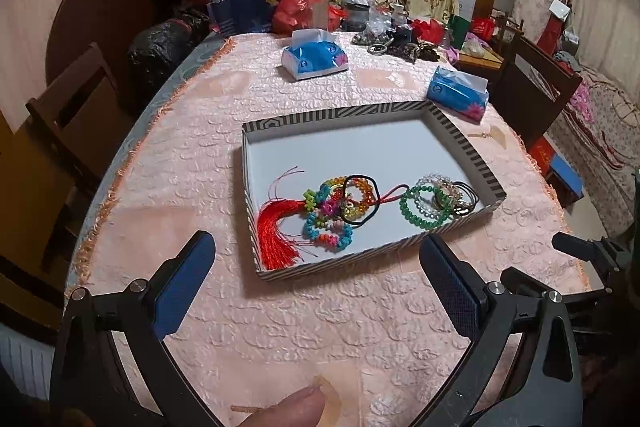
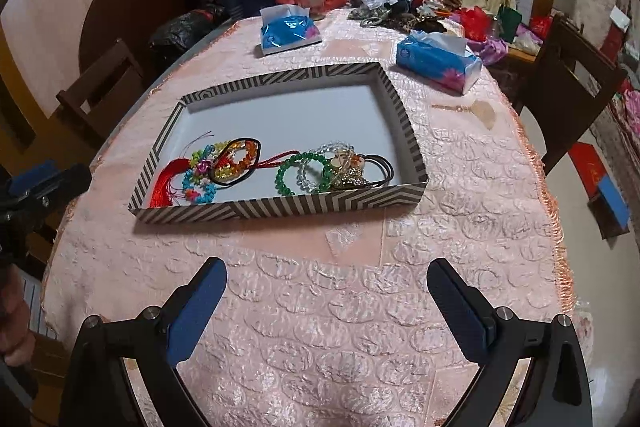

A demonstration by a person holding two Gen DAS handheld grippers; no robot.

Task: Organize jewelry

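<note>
With both the left gripper (image 1: 316, 291) and right gripper (image 2: 326, 311) spread wide and empty at frame bottom, approach the striped tray (image 2: 280, 209) at frame centre on the pink tablecloth (image 2: 320, 347), lifting one bracelet (image 2: 305, 174) singly from the tangled jewelry.

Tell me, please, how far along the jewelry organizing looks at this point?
Done: the bracelets, among them the green bead bracelet, plus the red tassel and black hair ties, all lie inside the striped tray, bunched along its near edge. In hand: nothing; the left claw and right claw are both open over the pink tablecloth. Left: perhaps spreading the tangled pieces apart.
</note>
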